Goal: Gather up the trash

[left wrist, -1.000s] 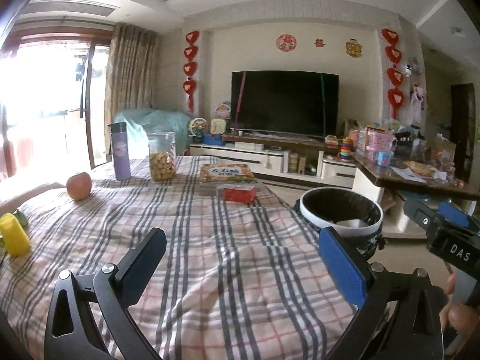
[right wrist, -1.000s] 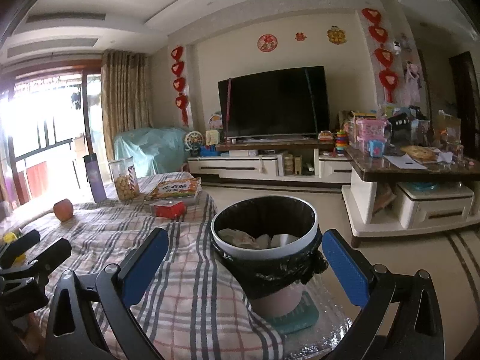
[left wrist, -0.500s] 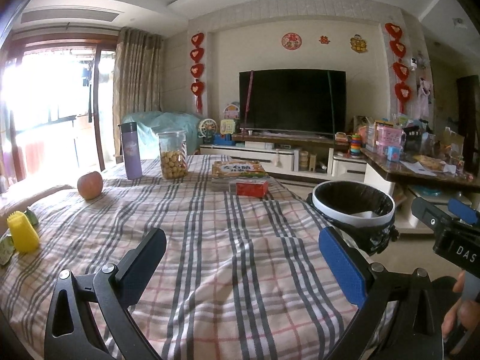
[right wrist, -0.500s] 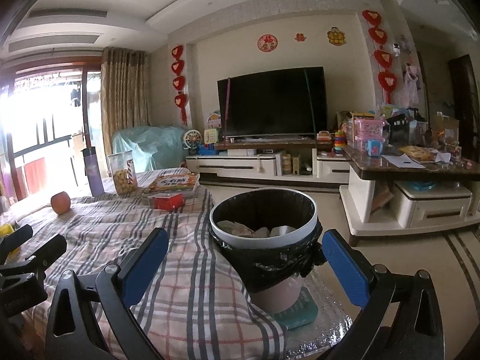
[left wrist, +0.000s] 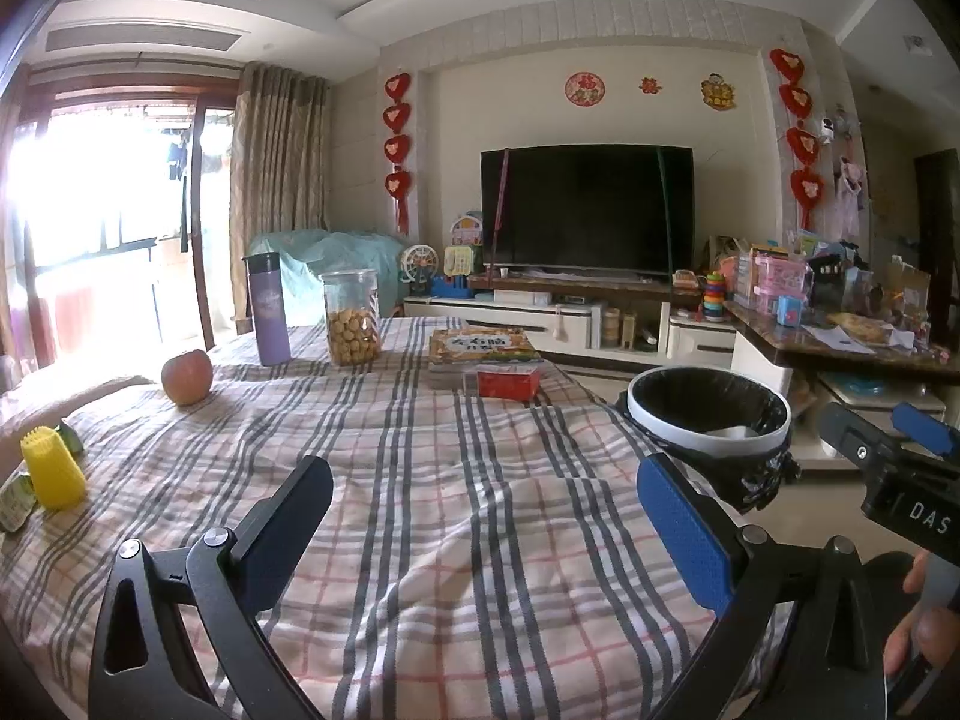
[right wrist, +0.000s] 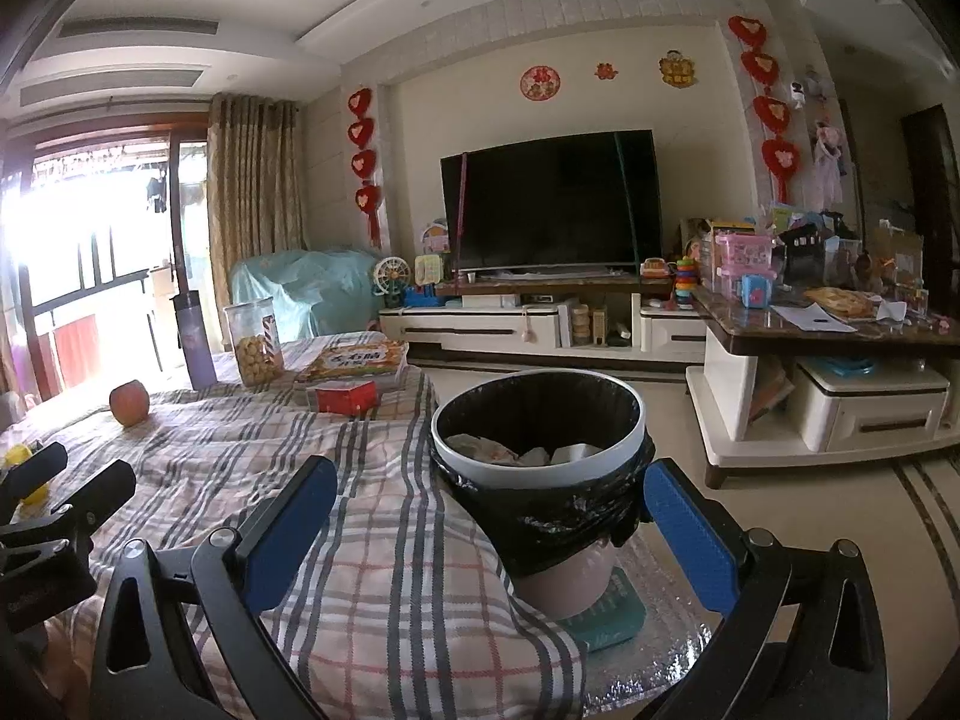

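Trash bin between right gripper fingers.

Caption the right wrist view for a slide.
Open right gripper faces a bag-lined trash bin holding crumpled waste beside a plaid-covered table.

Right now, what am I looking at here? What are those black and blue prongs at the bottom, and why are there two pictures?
There is no robot. A person holds two hand-held grippers, each with a fisheye camera looking along its two fingers, so each picture is one gripper's own view.

The left gripper looks over a checked cloth on a table. On it are an apple, a purple bottle, a jar of snacks, a book, a red box and a yellow toy.

The right gripper faces a bin beside the table, lined with a black bag and already holding crumpled trash.

Both grippers are open and hold nothing.
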Demonstrator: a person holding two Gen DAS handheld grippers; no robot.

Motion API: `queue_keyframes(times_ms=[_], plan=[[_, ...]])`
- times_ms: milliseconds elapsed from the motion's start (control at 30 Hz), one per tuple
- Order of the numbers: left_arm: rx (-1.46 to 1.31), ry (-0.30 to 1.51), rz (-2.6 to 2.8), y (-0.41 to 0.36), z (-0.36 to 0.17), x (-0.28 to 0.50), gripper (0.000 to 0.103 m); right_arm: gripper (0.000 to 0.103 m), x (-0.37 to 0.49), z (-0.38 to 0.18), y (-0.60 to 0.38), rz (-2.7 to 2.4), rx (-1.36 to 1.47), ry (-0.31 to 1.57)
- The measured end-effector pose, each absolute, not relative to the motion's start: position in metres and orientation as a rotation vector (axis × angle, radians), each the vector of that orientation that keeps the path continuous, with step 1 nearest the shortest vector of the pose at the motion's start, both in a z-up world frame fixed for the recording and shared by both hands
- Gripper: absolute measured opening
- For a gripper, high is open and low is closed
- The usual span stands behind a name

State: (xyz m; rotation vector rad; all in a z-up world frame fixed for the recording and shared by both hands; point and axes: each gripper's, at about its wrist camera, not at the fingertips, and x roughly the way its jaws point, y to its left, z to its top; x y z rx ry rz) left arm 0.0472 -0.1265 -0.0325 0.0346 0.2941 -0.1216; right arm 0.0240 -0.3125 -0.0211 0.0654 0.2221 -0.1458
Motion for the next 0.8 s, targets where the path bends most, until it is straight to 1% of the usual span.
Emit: queue_keyframes(times_ms=[800], plan=[[0.035,0.301,-0.135,-0.1254,-0.0346,0.0487,0.102,0.103,0.0194,-0.0143,-0.3128,-0.125,0.086,0.216]])
